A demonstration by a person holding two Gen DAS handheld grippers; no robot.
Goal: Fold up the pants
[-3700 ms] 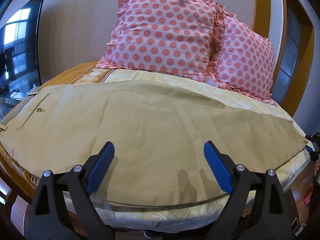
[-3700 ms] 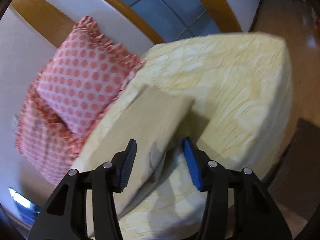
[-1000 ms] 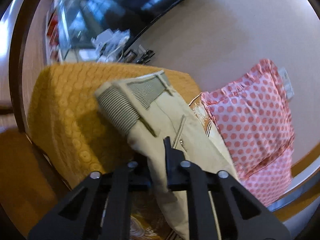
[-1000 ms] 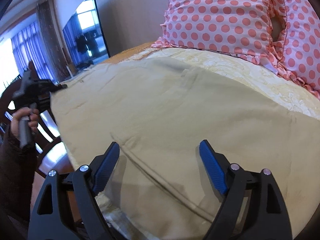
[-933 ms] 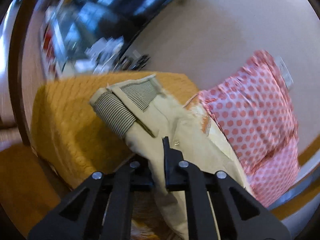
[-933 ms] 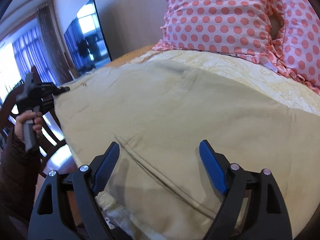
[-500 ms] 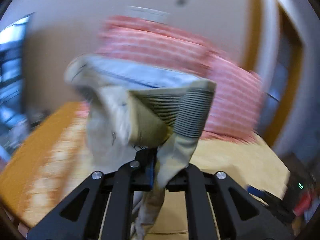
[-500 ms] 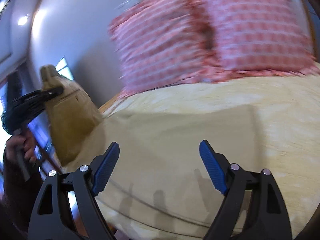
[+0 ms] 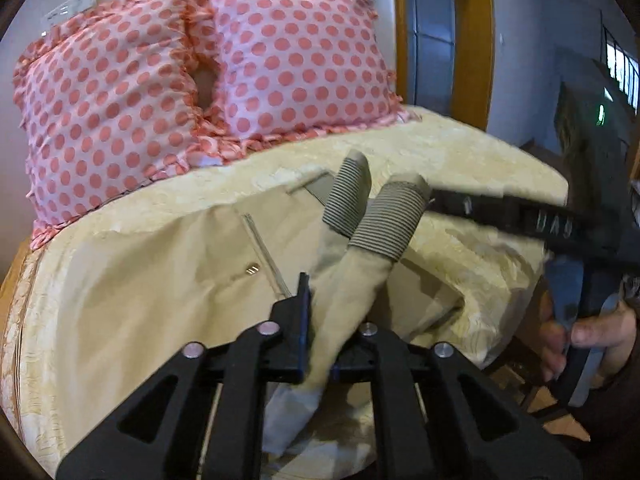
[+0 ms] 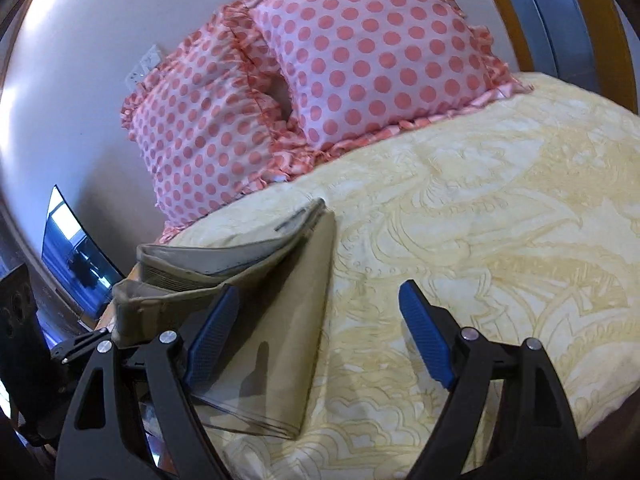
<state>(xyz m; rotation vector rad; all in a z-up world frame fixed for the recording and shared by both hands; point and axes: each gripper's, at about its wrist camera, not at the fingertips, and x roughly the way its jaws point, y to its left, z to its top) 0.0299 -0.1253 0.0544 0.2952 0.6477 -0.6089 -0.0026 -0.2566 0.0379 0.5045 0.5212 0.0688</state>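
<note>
Beige pants [image 9: 160, 292] lie on a bed with a pale yellow cover [image 9: 460, 152]. My left gripper [image 9: 318, 344] is shut on the pants' waistband end, whose striped lining [image 9: 384, 224] stands up in two rolls above the jaws. In the right wrist view the pants [image 10: 288, 320] show folded over, waistband [image 10: 192, 272] at left. My right gripper [image 10: 316, 344] is open and empty, held just above the folded edge and the cover. The right tool [image 9: 560, 232] shows at the right of the left wrist view.
Two pink polka-dot pillows [image 9: 200, 80] lean on the wall at the bed's head; they also show in the right wrist view [image 10: 320, 80]. A wooden door frame [image 9: 472, 40] stands at the right. A dark TV screen [image 10: 72, 256] is at the left.
My left gripper has carried the waistband end up and across the bed towards the right side, folding the pants over. My right gripper has stayed open and swung towards the pillows.
</note>
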